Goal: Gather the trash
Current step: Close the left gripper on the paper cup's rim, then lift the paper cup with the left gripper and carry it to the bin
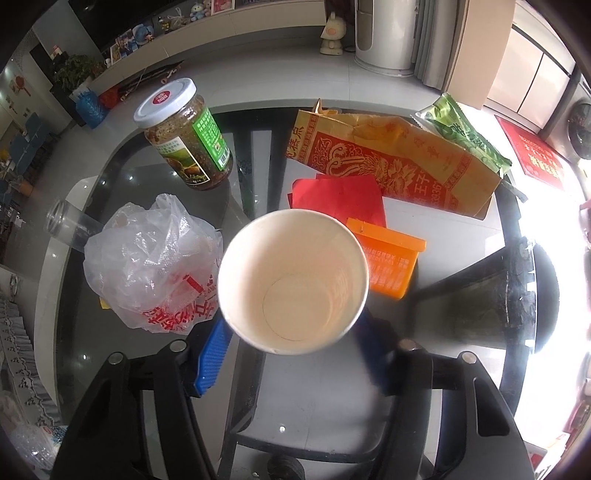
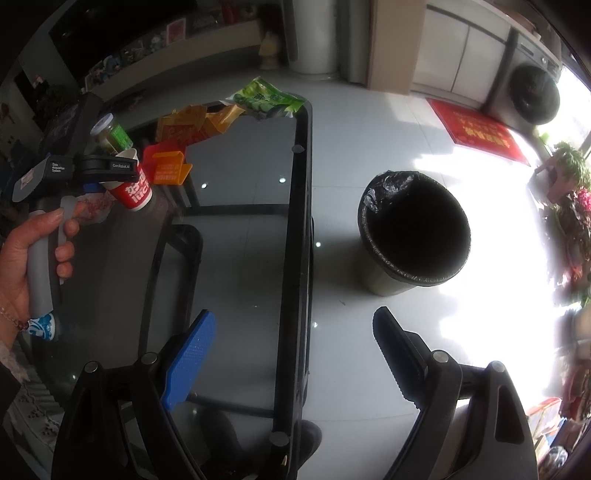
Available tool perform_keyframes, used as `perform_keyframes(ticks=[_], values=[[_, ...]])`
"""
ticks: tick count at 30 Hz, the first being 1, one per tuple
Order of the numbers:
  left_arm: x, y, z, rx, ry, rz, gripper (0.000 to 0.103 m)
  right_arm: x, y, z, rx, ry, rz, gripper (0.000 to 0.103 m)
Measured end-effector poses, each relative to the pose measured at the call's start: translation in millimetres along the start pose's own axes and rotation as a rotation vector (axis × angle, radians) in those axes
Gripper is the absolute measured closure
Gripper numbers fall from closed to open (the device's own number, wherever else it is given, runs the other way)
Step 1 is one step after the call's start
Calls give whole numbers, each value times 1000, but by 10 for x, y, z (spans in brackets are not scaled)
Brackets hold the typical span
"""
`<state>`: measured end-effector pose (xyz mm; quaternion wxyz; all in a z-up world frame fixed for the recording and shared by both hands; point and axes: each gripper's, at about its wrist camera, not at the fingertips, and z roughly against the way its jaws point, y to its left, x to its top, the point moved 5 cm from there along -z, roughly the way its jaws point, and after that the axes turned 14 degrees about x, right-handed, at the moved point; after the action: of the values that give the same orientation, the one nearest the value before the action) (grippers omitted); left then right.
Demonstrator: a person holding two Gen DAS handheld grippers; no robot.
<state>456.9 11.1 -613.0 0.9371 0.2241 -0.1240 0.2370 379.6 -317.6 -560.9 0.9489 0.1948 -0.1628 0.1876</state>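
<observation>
Left wrist view has the left gripper (image 1: 293,354) pinching an empty paper cup (image 1: 293,280) above the glass table (image 1: 454,236), flimsy and crushable so gently by the sides, while right wrist view shows the right gripper (image 2: 291,350) spread empty near the bin (image 2: 413,232).

**Surroundings beyond the glass desk**

A glass desk (image 2: 258,184) with a black frame is seen on a pale tiled floor (image 2: 351,122). A red doormat (image 2: 480,136) is laid near a round-doored washing machine (image 2: 533,94). A white cylindrical appliance (image 1: 384,37) and a small cream figurine (image 1: 332,35) are placed by the far wall. Potted plants (image 2: 570,166) are lit at the right.
</observation>
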Motion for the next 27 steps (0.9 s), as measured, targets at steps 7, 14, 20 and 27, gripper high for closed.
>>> perform_keyframes(ticks=[7, 14, 20, 27], values=[[5, -12, 14, -10, -9, -2, 42, -12, 22, -13, 3, 2, -4, 19], [27, -14, 81, -15, -35, 2, 44, -38, 15, -9, 0, 3, -7, 19], [53, -16, 167, -12, -56, -1, 44, -50, -13, 16, -1, -2, -15, 19], [78, -83, 282, -24, -64, -15, 44, -52, -29, 108, 0, -19, -22, 19]])
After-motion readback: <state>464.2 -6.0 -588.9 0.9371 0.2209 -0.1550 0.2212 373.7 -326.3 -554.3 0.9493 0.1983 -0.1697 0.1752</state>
